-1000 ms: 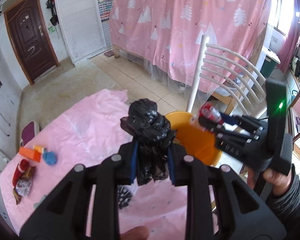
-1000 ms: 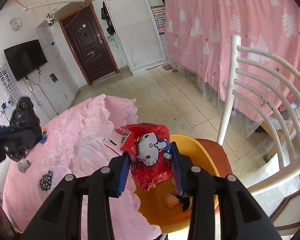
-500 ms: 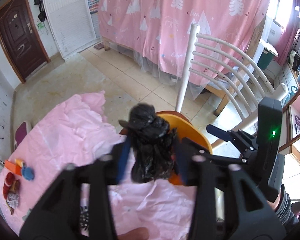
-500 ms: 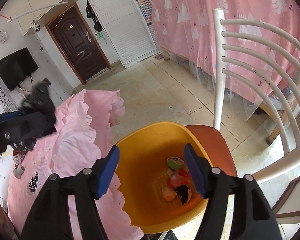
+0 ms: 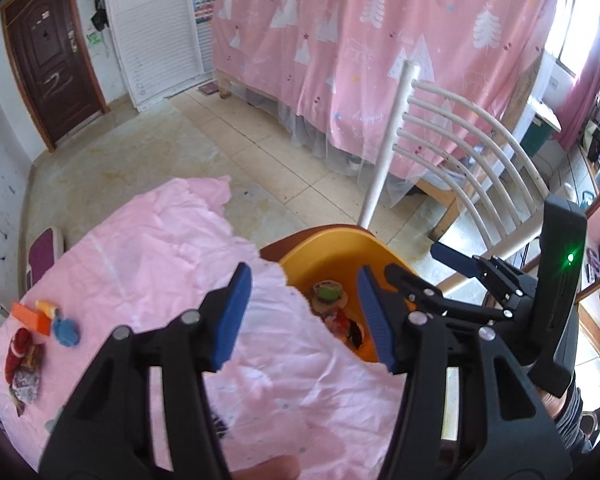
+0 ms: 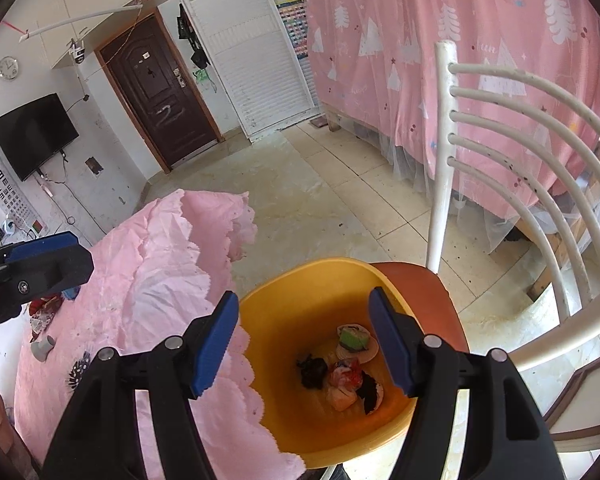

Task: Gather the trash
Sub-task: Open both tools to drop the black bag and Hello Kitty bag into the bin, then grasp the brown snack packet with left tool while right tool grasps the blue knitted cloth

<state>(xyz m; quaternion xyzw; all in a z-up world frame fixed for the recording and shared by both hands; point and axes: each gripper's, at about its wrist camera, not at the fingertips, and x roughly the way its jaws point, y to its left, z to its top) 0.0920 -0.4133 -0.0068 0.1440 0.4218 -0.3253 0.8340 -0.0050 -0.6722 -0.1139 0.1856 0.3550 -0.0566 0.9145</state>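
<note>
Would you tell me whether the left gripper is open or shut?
Open: the left gripper has its blue pads spread wide, nothing between them, above the orange bin.

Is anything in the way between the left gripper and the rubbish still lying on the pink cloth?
Nothing visible blocks it. The left gripper is open and empty above the pink cloth, and the leftover wrappers and orange piece lie in the open near the cloth's far left edge, with only bare cloth between.
</note>
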